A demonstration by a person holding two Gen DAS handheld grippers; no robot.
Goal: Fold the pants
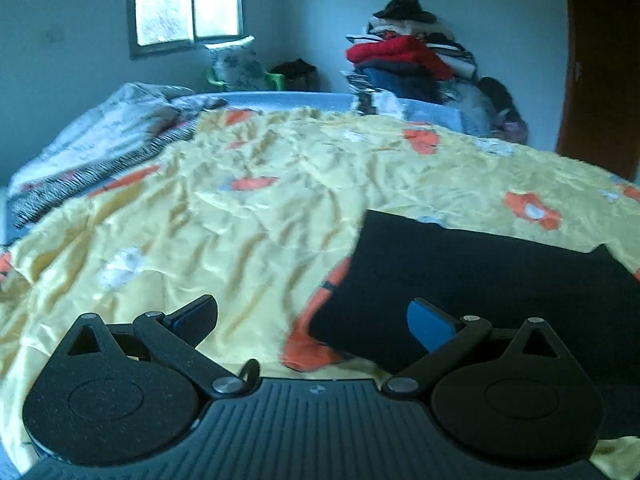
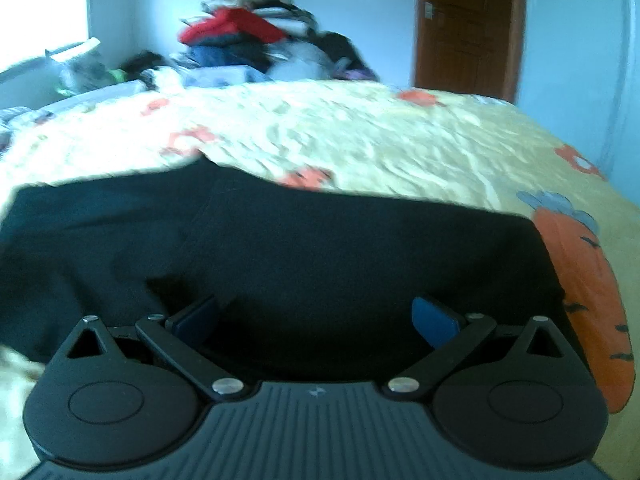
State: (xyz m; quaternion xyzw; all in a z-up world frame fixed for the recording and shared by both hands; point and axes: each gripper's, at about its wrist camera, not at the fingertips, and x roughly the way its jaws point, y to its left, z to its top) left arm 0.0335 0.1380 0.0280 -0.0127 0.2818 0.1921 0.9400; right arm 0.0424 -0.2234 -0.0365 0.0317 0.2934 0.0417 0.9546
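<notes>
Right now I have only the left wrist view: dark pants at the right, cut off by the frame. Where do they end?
Observer: In the right wrist view the pants end beside a carrot print on the yellow bedspread.
Operator: Is the right gripper gripping them?
Observer: No. The right gripper is open above the dark cloth, holding nothing.
Operator: And the left?
Observer: The left gripper is open too, over the pants' left edge.

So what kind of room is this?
Most likely a bedroom: a bed with a yellow carrot-print bedspread, a heap of clothes piled behind it, and dark pants laid out for folding.
</notes>
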